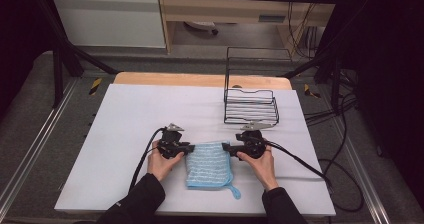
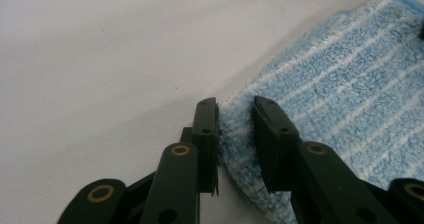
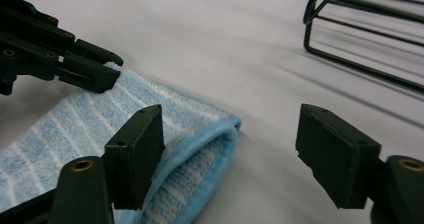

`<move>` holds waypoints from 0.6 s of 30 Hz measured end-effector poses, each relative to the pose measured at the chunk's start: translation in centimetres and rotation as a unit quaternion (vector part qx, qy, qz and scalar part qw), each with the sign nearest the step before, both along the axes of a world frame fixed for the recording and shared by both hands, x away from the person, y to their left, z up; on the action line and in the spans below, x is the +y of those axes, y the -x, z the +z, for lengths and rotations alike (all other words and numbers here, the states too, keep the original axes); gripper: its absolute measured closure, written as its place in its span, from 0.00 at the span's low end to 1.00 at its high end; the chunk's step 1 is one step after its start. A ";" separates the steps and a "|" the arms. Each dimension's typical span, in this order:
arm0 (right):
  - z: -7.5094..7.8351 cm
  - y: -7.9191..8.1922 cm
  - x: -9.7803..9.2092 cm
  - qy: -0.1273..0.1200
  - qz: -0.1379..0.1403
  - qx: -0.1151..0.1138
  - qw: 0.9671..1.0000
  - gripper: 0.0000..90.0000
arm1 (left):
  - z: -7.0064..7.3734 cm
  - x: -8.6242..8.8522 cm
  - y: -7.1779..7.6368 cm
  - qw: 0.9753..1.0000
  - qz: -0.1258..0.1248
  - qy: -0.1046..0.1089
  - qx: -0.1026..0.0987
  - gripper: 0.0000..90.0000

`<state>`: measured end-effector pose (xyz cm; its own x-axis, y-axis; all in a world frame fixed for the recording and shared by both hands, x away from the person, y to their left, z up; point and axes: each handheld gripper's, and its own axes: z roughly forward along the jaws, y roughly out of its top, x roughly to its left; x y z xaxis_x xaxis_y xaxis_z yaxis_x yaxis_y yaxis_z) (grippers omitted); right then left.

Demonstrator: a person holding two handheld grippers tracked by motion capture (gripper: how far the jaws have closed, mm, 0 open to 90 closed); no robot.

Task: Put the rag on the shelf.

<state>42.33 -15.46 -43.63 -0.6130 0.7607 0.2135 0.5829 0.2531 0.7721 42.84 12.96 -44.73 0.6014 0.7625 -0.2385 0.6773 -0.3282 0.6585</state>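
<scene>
Cloth (image 1: 210,165) corner pinched by left gripper (image 2: 235,129), right gripper (image 3: 235,159) agape

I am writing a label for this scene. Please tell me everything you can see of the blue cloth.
The blue cloth is soft terry with thin white stripes and a plain blue hem, folded flat on the white table; a small loop sticks out at its near right corner. The left gripper pinches its left far corner. The right gripper is open at its right far corner.

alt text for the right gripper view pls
The right gripper is open, its jaws wide apart around the folded corner of a blue striped cloth on a white table. The left gripper pinches the cloth's far corner at upper left; a black wire basket stands at upper right.
</scene>
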 end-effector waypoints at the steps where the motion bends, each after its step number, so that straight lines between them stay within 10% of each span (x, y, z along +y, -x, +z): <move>1: -0.3 -0.2 0.2 -0.002 0.002 0.003 1.000 0.37 | 0.0 0.0 0.0 1.000 0.000 0.000 0.001 0.80; 18: -2.1 -0.5 1.0 0.003 0.028 0.034 0.999 0.66 | -0.1 -0.1 0.1 1.000 -0.011 -0.004 -0.011 0.82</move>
